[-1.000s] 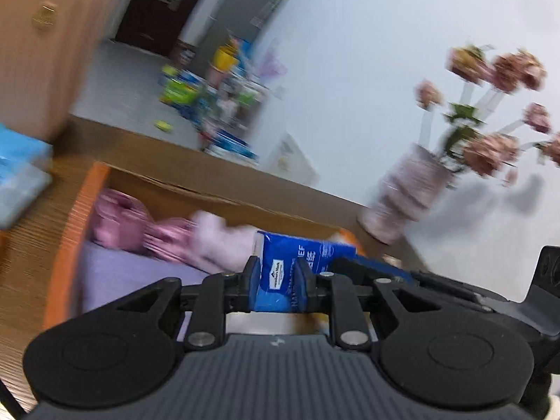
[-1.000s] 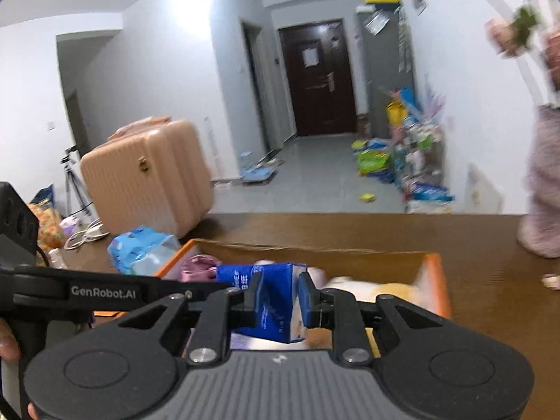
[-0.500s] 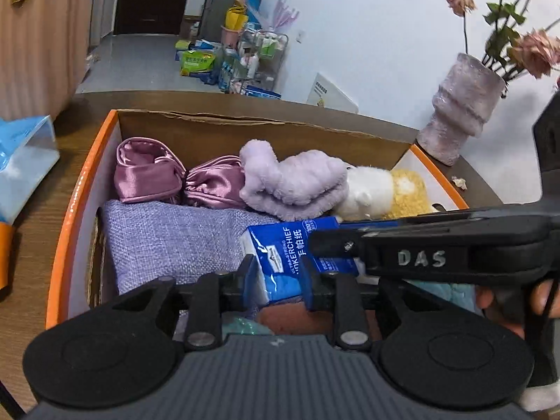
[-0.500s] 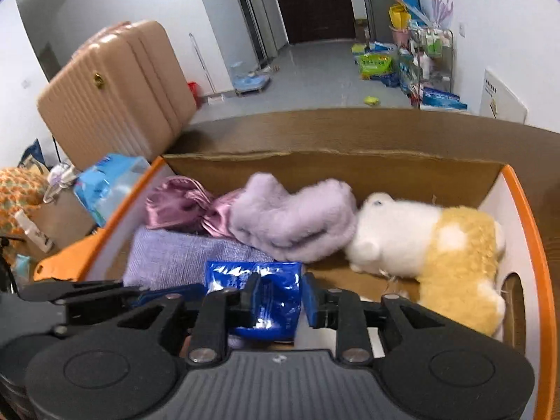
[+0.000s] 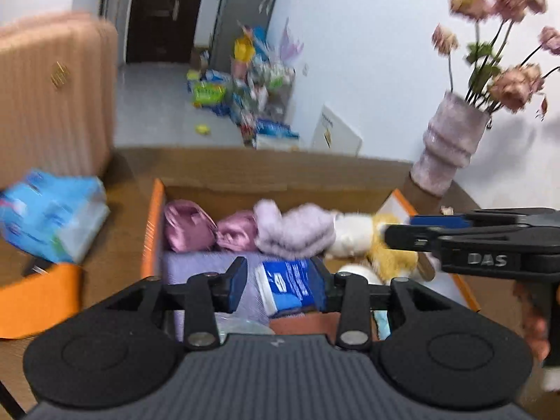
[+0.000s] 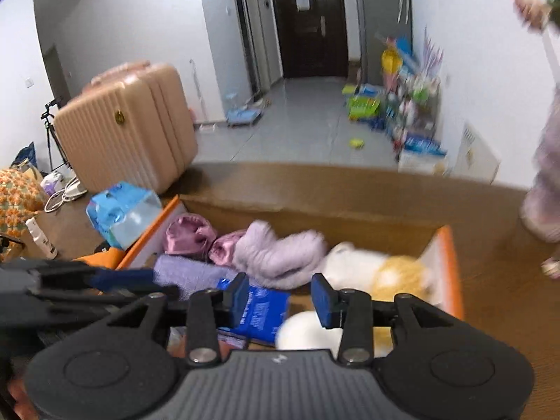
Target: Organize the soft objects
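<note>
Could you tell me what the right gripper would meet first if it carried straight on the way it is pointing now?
Probably the blue tissue pack lying in the cardboard box. The right gripper points down at it with jaws opening, nothing pressed between them. Depth is unclear, so the white plush beside it could come first.

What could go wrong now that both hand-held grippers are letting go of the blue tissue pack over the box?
1. The left hand-held gripper, jaws opening, has the tissue pack leaning on one pad; it may drag out on retreat.
2. The pack lies on a heap beside the purple towel and may slide.
3. The right hand-held gripper, also opening, could snag the yellow plush toy.
</note>
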The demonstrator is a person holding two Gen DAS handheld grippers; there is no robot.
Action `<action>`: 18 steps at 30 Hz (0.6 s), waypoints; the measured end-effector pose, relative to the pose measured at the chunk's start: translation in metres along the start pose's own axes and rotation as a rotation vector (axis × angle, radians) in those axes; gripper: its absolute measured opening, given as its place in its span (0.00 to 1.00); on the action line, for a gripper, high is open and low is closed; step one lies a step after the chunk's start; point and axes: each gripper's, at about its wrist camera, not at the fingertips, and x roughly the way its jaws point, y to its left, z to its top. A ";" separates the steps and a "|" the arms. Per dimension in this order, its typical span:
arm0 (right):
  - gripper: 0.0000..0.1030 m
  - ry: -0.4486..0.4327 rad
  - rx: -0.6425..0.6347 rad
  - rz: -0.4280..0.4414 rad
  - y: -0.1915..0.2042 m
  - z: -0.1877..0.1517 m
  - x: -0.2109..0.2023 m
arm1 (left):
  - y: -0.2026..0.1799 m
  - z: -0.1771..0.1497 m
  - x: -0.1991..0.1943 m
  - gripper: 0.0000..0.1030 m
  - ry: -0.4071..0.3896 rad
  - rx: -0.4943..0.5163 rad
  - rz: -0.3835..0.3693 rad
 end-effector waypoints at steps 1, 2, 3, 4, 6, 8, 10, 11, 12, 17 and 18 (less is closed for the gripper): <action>0.40 -0.016 -0.010 -0.015 -0.002 0.000 -0.014 | -0.002 0.000 -0.012 0.37 -0.017 0.013 0.011; 0.42 -0.033 -0.019 -0.027 -0.004 -0.002 -0.025 | -0.005 -0.001 -0.023 0.37 -0.038 0.022 0.027; 0.44 -0.055 -0.027 -0.032 -0.007 -0.005 -0.036 | -0.009 -0.003 -0.036 0.37 -0.074 0.036 0.045; 0.45 -0.076 -0.036 -0.036 -0.008 -0.009 -0.047 | -0.012 -0.007 -0.048 0.39 -0.108 0.056 0.060; 0.51 -0.122 -0.047 -0.038 -0.009 -0.020 -0.068 | -0.021 -0.016 -0.067 0.44 -0.170 0.080 0.093; 0.55 -0.164 -0.064 -0.040 -0.010 -0.034 -0.084 | -0.025 -0.029 -0.082 0.53 -0.206 0.077 0.087; 0.57 -0.211 -0.073 -0.062 -0.008 -0.051 -0.094 | -0.027 -0.043 -0.092 0.59 -0.229 0.057 0.086; 0.63 -0.251 -0.080 -0.067 -0.006 -0.063 -0.100 | -0.028 -0.050 -0.096 0.65 -0.244 0.053 0.097; 0.73 -0.293 -0.086 -0.065 -0.004 -0.073 -0.102 | -0.029 -0.060 -0.103 0.72 -0.280 0.048 0.116; 0.90 -0.529 -0.118 -0.136 0.005 -0.134 -0.115 | -0.038 -0.105 -0.124 1.00 -0.475 0.054 0.214; 0.91 -0.543 -0.117 -0.142 0.007 -0.141 -0.115 | -0.039 -0.112 -0.125 1.00 -0.474 0.062 0.207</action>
